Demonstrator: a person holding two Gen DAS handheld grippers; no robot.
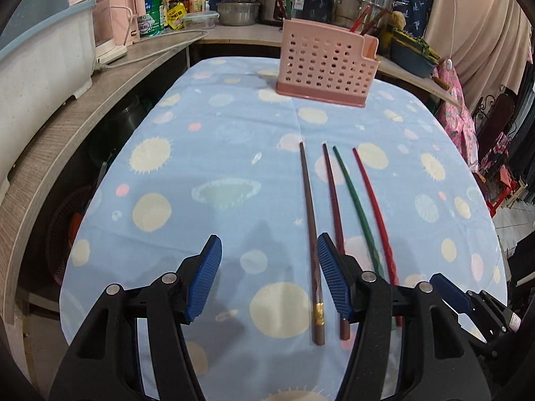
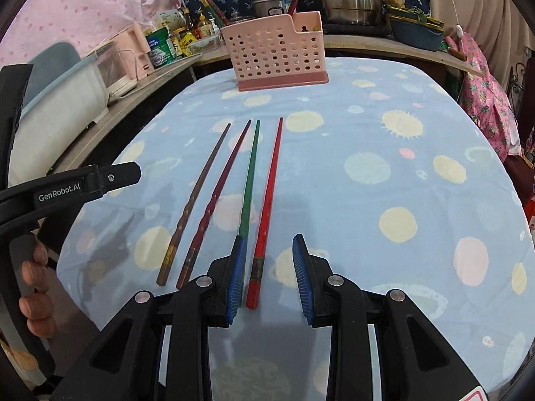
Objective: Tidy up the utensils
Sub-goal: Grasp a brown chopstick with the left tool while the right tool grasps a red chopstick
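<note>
— What's in the pink utensil holder point(image 2: 279, 55) at the far end of the table point(image 2: 418, 183)?

— A perforated caddy with a taller walled section on one side. From the right wrist view, chopstick tips poke up behind its rim, but whether they stand inside it or in the pots behind, I cannot tell.

— And the loose chopsticks?

— Four lie side by side on the blue planet-print cloth, well apart from the holder: a brown chopstick point(image 1: 310, 234), a dark red chopstick point(image 1: 332, 207), a green chopstick point(image 2: 250, 180) and a bright red chopstick point(image 2: 267, 200).

— The tongs?

— The left tongs point(image 1: 269, 279) stand open, fairly wide, holding nothing; the brown chopstick's thick end lies on the cloth between the pads. The right tongs point(image 2: 269, 277) are parted more narrowly, empty too, with the bright red chopstick's butt lying between them.

— Anything hidden?

— The left-hand pad of the right tongs covers the green chopstick's thick end. In the left wrist view, the tongs' right-hand pad hides part of the dark red one.
</note>
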